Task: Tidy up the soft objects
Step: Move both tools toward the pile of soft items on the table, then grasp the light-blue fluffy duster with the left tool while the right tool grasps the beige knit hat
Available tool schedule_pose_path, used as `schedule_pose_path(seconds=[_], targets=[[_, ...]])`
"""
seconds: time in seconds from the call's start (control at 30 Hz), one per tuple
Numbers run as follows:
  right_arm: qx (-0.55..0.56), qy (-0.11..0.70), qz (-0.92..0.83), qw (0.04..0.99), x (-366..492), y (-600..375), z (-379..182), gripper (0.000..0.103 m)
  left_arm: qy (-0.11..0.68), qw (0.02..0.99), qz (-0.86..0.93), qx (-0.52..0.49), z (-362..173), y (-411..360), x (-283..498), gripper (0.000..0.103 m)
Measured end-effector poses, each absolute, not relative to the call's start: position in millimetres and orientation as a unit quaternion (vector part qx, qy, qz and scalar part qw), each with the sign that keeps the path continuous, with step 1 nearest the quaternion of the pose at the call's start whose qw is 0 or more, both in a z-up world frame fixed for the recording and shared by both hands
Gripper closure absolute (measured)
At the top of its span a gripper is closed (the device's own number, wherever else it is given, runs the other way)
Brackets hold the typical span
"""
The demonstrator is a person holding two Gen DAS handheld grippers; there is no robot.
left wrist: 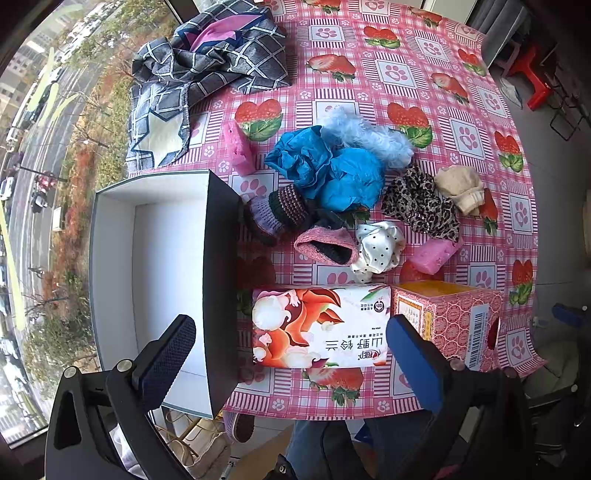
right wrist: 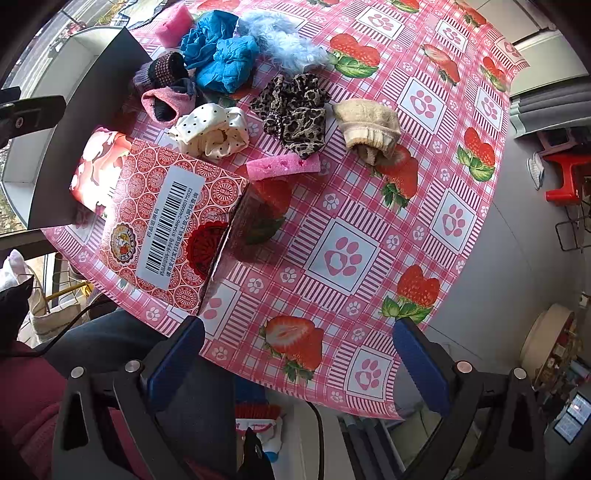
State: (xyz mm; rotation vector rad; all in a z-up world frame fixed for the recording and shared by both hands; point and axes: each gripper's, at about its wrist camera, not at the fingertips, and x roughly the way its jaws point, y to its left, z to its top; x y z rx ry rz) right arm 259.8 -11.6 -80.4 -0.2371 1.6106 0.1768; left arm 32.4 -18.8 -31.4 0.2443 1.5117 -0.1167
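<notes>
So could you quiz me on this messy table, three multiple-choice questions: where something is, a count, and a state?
1. The leopard-print fabric scrunchie lies: A in the box; B on the tablecloth; C on the tissue pack.
2. Pink foam sponges: A one; B two; C four.
3. The white open-top box is: A empty; B full; C lidded.

B: it rests on the strawberry-patterned tablecloth.
B: one sponge sits near the red patterned carton, another beside the blue crumpled cloth.
A: only bare white interior shows.

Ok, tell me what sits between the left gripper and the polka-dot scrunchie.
The tissue pack lies on the table directly between the open left gripper and the polka-dot scrunchie. The patterned red box stands beside it on the right. A straight low approach looks blocked.
</notes>
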Motion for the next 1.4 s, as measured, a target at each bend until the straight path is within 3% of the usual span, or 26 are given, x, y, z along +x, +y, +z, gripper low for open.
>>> schedule_pose_path(seconds=[0.37,0.63,0.97,1.4], targets=[[-0.080,0.718,0.068,0.688,275,-38,-77,0.000,0.682,0.720,-0.039,0.119,-38,-20,48,0.000],[0.003,0.710,0.038,0.703,310,-78,-77,0.000,0.684,0.722,-0.028,0.105,-57,-23,89,0.000],[0.113,0.696,0.011,0.709,355,-121,-111,0.000,0.657,0.741,-0.071,0.120,-75,-69,154,0.000],[0.190,0.684,0.000,0.705,405,-126,-169,0.000,0.664,0.718,-0.121,0.169,-140,-145,209,0.000]])
